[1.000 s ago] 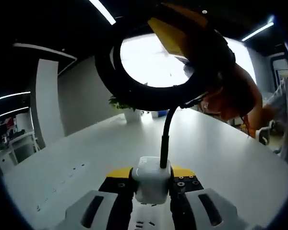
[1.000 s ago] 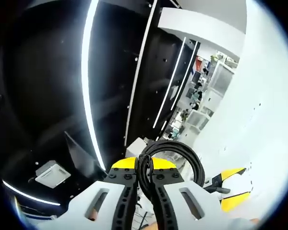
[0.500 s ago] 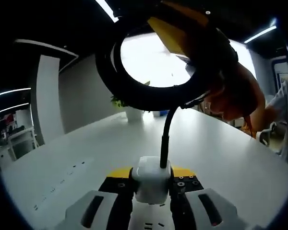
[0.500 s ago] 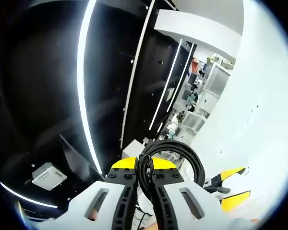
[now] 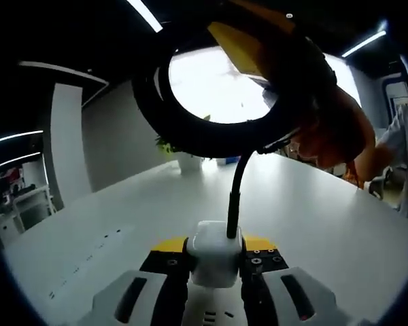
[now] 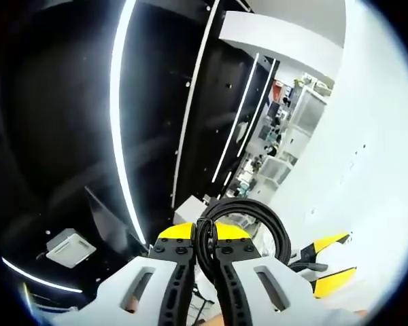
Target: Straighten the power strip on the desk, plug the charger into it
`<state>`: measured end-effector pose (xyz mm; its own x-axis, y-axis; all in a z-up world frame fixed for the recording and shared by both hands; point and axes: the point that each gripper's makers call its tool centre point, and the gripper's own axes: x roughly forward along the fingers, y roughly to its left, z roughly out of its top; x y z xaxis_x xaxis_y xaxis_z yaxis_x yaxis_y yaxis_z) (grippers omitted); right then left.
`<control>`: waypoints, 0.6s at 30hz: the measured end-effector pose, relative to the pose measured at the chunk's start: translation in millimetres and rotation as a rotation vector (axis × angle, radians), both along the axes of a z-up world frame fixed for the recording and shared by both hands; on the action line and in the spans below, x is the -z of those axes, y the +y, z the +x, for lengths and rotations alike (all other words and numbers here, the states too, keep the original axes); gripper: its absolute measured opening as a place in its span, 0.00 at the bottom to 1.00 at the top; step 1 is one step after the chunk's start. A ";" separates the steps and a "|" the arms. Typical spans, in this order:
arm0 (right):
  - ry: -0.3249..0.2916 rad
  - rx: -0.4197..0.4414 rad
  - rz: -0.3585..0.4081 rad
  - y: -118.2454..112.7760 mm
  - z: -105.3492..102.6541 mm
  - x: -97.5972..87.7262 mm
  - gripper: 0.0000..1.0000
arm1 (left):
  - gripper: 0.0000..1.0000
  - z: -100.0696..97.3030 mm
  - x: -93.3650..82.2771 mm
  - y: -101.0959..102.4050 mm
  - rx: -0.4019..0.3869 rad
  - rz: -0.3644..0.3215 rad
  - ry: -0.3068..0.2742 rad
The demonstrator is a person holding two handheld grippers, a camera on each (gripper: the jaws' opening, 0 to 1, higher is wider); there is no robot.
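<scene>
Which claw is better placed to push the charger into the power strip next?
Left. The left claw is shut on the white charger just above the power strip on the desk. The right claw only pinches the coiled black cable, held up away from the desk.

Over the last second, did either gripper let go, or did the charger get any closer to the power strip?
No visible change beyond slight camera drift. The left gripper stays shut on the white charger, just above the power strip. The right gripper stays shut on the coiled black cable, held up above the charger.
</scene>
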<state>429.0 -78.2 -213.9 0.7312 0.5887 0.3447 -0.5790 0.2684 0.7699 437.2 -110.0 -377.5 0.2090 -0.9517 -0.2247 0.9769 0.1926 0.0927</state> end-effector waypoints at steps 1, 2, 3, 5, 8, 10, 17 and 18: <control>-0.003 -0.003 -0.001 1.0 -0.2 0.3 0.07 | 0.27 0.0 0.2 -0.1 -0.001 0.001 -0.002; -0.003 -0.003 -0.004 2.9 -1.2 1.4 0.07 | 0.27 -0.1 1.0 -0.1 -0.001 0.008 -0.006; 0.000 -0.003 -0.015 4.0 -1.0 3.6 0.07 | 0.27 -0.1 3.9 0.3 -0.002 0.025 -0.008; 0.006 -0.031 0.024 4.9 -2.9 6.9 0.07 | 0.27 3.1 7.3 1.2 -0.005 0.042 -0.024; -0.007 -0.005 0.002 1.2 -1.0 7.7 0.07 | 0.27 12.3 6.2 5.0 -0.005 0.040 -0.021; -0.007 -0.004 0.007 0.2 0.0 8.2 0.07 | 0.27 15.2 6.2 4.1 -0.007 0.045 -0.021; -0.059 0.001 -0.045 -0.3 -11.6 11.0 0.08 | 0.27 17.5 8.4 4.1 -0.008 0.065 -0.038; -0.086 0.015 -0.085 -1.4 -11.8 11.1 0.08 | 0.27 17.7 8.6 4.3 -0.006 0.070 -0.041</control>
<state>417.2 -79.6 -225.0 0.7100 0.6075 0.3561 -0.6375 0.3397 0.6915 454.9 -105.7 -386.1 0.2255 -0.9327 -0.2814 0.9707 0.1905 0.1463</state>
